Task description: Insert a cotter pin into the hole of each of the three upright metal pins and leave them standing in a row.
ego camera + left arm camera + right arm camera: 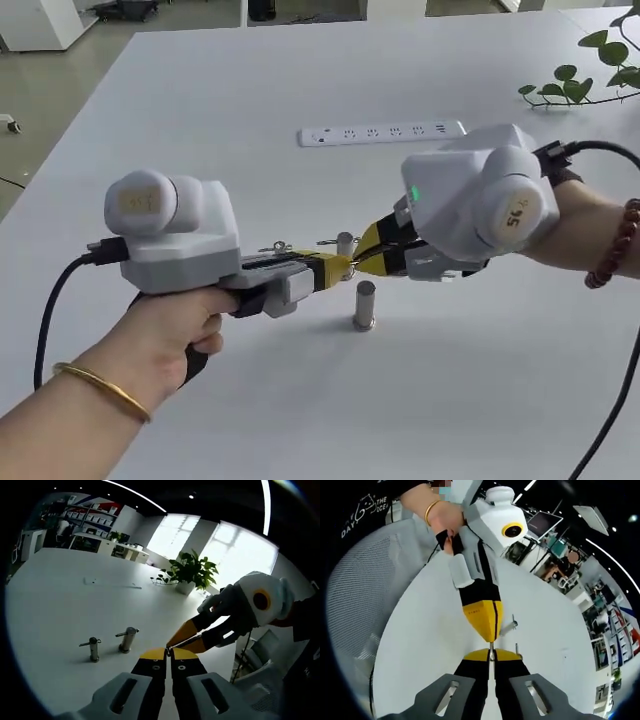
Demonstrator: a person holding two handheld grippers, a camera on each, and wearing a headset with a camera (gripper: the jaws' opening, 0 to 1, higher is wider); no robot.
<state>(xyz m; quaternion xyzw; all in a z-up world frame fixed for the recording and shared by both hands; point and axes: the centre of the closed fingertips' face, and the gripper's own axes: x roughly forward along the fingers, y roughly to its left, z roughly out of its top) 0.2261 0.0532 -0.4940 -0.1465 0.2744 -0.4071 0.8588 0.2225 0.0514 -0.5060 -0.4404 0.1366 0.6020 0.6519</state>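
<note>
White table [200,120]: two metal pins [128,639] appear fitted with cotter pins; third pin [364,305] stands bare. Left claw [169,655] and right claw [491,657], both closed, pinch one loose cotter pin [491,646].

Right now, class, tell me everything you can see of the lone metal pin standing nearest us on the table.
The metal pin is a short grey cylinder, steel by its look, with a slightly wider foot. It stands upright on the white table. Only the table touches it, and nothing shows pushed through it.
</note>
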